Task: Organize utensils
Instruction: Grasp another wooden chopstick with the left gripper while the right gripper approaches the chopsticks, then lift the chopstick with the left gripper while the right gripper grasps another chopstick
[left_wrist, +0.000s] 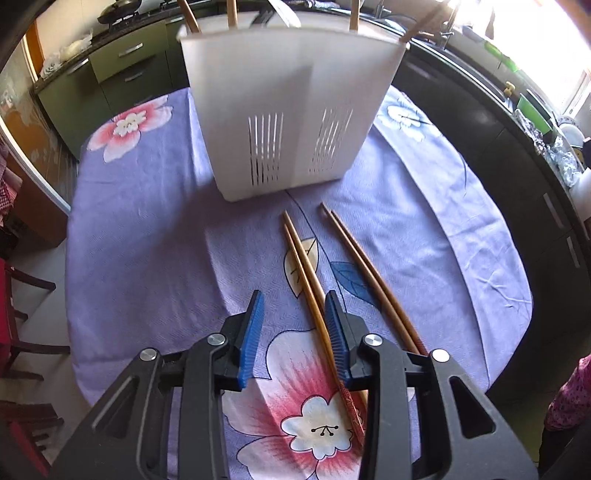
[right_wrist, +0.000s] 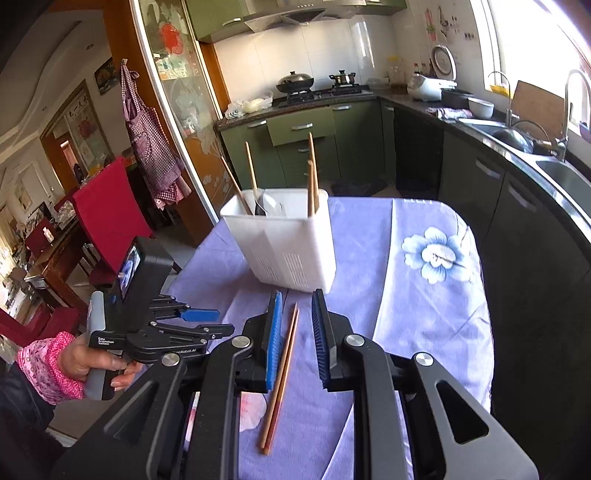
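Observation:
A white slotted utensil holder (left_wrist: 284, 110) stands on the table and holds several wooden chopsticks and a spoon; it also shows in the right wrist view (right_wrist: 291, 243). Two pairs of wooden chopsticks lie flat on the cloth in front of it. My left gripper (left_wrist: 295, 302) is open, just above the left pair (left_wrist: 306, 273), which runs between its blue pads. The other pair (left_wrist: 365, 273) lies to the right. My right gripper (right_wrist: 297, 302) is open above a chopstick pair (right_wrist: 282, 373). The left gripper (right_wrist: 199, 315) shows in the right wrist view, held in a hand.
The table wears a purple floral cloth (left_wrist: 147, 229). Green kitchen cabinets (right_wrist: 303, 147), a stove with pots (right_wrist: 314, 83) and a sink counter (right_wrist: 535, 155) surround it. Red chairs (right_wrist: 107, 214) stand on the left. The table's edge drops off at the right (right_wrist: 484, 295).

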